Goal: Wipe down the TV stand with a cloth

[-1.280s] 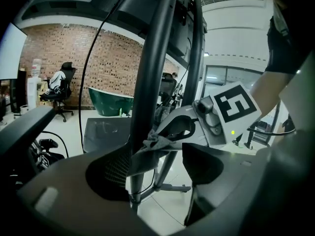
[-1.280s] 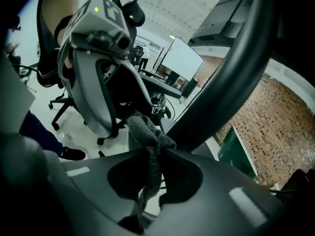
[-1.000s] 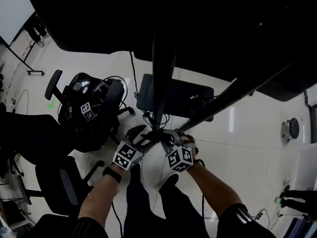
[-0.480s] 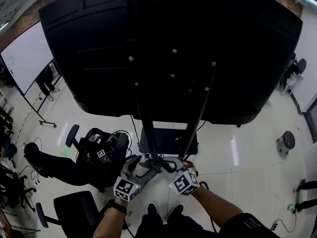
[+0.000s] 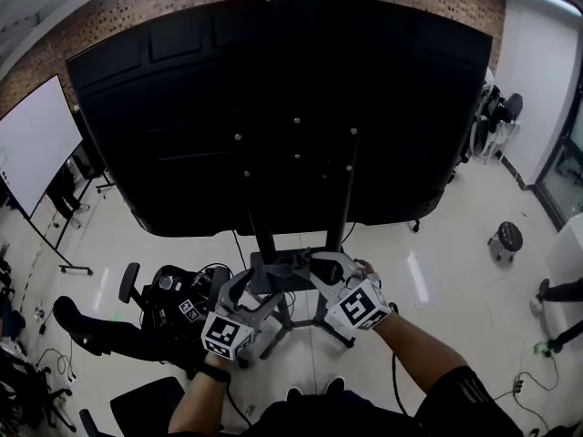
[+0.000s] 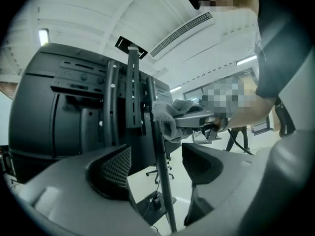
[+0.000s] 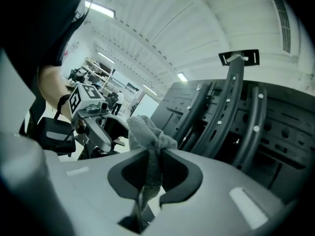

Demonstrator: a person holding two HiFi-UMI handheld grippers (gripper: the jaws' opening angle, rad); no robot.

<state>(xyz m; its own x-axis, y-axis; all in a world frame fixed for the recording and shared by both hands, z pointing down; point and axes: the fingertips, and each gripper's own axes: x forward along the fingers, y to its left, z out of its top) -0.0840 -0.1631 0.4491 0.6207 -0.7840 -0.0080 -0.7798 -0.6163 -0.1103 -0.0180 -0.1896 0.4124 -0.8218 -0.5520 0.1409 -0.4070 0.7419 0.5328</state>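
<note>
The back of a large black TV (image 5: 273, 107) fills the head view, mounted on a black stand with two uprights (image 5: 263, 235). My right gripper (image 5: 321, 264) is shut on a grey cloth (image 7: 146, 132) and holds it against the stand, close to the uprights (image 7: 231, 102). The left gripper view shows that cloth (image 6: 170, 113) pressed to the stand's bracket. My left gripper (image 5: 253, 291) is open, and a thin black strut (image 6: 162, 181) of the stand passes between its jaws (image 6: 157, 163) without being clamped. Both grippers sit just under the TV's lower edge.
Black office chairs (image 5: 173, 303) with cables stand on the white floor at the lower left. A whiteboard (image 5: 32, 144) is at the left, a small stool (image 5: 506, 238) at the right. The stand's legs (image 5: 301, 321) spread on the floor below my grippers.
The head view has swung up from the floor to the whole TV back. Both grippers have risen along the stand, from low on the poles to just below the TV.
</note>
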